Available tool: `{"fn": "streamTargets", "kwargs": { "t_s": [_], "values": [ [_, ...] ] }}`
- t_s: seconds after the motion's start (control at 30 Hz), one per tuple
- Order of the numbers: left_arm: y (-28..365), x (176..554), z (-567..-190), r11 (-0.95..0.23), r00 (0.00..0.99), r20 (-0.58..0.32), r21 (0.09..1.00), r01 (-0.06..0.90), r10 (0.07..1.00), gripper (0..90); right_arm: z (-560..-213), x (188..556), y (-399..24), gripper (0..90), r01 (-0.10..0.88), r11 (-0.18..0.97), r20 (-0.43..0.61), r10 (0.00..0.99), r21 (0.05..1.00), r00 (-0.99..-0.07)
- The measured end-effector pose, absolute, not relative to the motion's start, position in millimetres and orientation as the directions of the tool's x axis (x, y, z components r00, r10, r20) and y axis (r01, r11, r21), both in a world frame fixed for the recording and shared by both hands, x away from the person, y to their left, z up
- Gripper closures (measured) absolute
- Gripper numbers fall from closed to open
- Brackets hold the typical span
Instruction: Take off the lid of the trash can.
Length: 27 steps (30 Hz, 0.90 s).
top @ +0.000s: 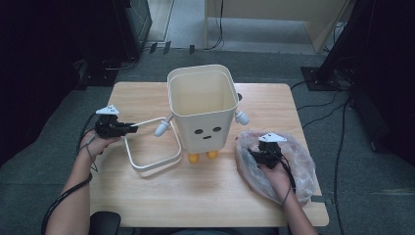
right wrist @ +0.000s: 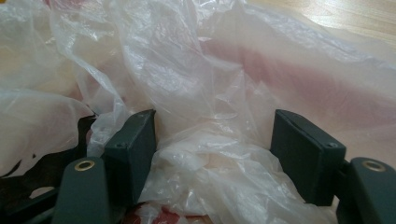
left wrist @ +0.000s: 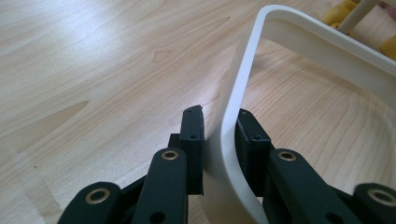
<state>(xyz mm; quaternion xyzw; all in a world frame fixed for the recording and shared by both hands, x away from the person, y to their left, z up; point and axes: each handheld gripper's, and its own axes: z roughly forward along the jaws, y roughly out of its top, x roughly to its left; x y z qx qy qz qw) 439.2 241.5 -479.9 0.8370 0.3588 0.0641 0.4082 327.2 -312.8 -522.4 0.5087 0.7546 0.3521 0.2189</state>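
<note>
Forearms: enter from bottom edge of high view, one gripper per hand
Left gripper (top: 131, 129): jaws pinching the cream plastic square rim-frame (left wrist: 280, 35) – clamped on one side of it, frame's far part resting on the light wooden table (top: 195, 196), just left of the bin
Right gripper (top: 253, 152): jaws spread wide, crumpled clear plastic bag (right wrist: 196, 84) bunched between the fingers (right wrist: 130, 149); can't tell if pads actually bite the film
Bin: cream square plastic wastebasket w/ cartoon face, stub arms, yellow feet (top: 203, 105) – upright at table centre, empty, no liner in yet
Bag location: heaped on table right of bin, near front edge, under right hand
Step (judgement): frame off and parked aside; liner not yet fitted – bag pickup is what's in hand
Next move needs: firm pinch on bag's mouth edge, lift, open it over bin; frame then goes back on top to trap the film
Writing/brands: none readable – face dots only
</note>
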Motion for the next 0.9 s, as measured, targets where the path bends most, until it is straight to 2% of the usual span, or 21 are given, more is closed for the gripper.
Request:
{"fn": "streamTargets", "kwargs": {
  "t_s": [0.6,0.83,0.9],
  "values": [
    [233,442,-501,-0.387,0.703,-0.176,0.730,0.563,0.689,74.9,-522,327,-313,31.6,0.614,0.238,0.027,0.920,0.753,-0.390],
    [232,442,-507,-0.379,0.689,-0.165,0.734,0.563,0.705,70.5,-522,327,-313,31.5,0.613,0.238,0.027,0.920,0.753,-0.390],
    [231,441,-509,-0.406,0.693,-0.127,0.729,0.550,0.710,69.6,-522,327,-313,31.5,0.613,0.238,0.027,0.920,0.753,-0.391]
  ]
}}
